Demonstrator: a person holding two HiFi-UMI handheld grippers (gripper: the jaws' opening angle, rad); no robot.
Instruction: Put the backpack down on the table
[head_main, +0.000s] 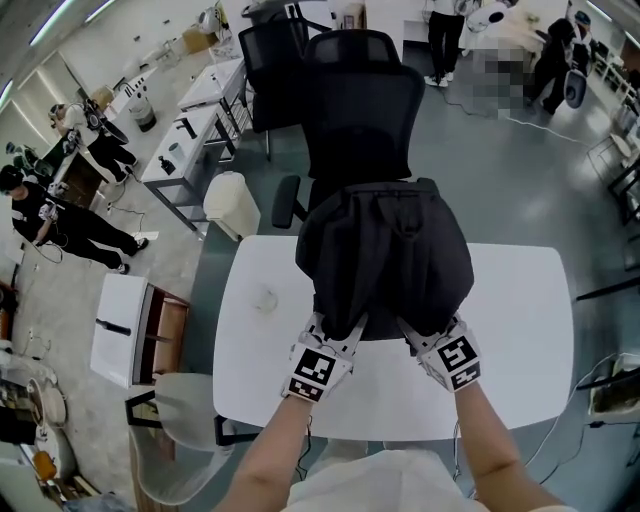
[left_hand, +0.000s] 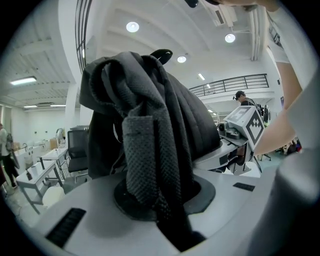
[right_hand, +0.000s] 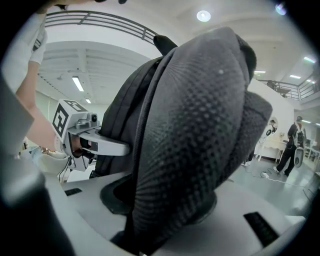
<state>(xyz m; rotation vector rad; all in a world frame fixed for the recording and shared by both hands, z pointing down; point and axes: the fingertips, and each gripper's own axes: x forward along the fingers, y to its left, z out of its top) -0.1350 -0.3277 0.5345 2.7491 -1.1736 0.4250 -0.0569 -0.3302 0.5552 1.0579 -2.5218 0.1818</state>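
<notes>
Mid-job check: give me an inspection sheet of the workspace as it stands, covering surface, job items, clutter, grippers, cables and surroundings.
Surface: white table, mostly bare.
Job's things: black backpack held by its straps over the table's far half; contact with the top cannot be told.
Clutter: one faint pale spot left of the backpack, too small to identify.
Grippers: left gripper shut on a mesh strap; right gripper shut on a padded strap.
Cables: none on the table; one thin cable on the floor far behind.
Surroundings: office chair behind the table; bin and cabinet at left; people farther off.
</notes>
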